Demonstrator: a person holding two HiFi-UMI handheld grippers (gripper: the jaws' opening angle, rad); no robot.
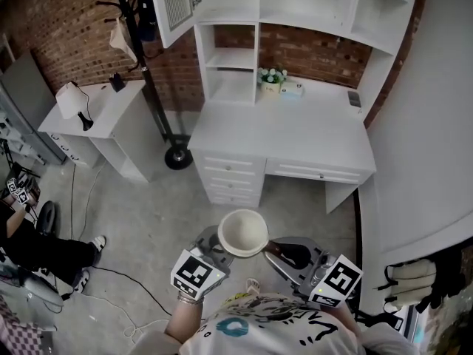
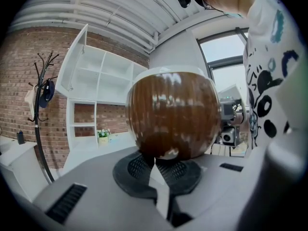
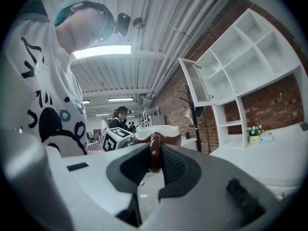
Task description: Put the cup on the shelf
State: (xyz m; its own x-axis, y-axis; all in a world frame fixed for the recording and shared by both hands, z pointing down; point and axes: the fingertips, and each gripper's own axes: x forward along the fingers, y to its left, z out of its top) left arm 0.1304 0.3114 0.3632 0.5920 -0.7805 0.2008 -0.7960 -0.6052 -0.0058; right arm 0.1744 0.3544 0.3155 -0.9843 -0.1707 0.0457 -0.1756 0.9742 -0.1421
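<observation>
Cup point(image 1: 243, 232): brown glaze outside, white inside, reads as ceramic. Likely rigid, moderately heavy, slick and chip-prone. The handle point(image 3: 154, 147) is the best grip point, with support under the base against tipping.

It sits upright and mouth up in mid-air, low centre of the head view, over the floor and well short of the desk point(image 1: 281, 135).

Right tool point(image 1: 277, 248) is at the cup's 4 o'clock. The right gripper view shows its jaws clamped on the handle.

Left tool point(image 1: 218, 246) is at the cup's 7 o'clock, below the bowl. The left gripper view shows its jaws drawn together, nothing visibly between them. The cup's underside sits right at the tips, apparently resting there. A pinch on the foot can't be ruled out.

Shelf point(image 1: 231, 58) is at 12 o'clock from the cup, on the back of the desk, with open bays empty. A flower pot point(image 1: 271, 80) stands just right of the lower bay.

Risk: handle-only grip lets the cup swing.
</observation>
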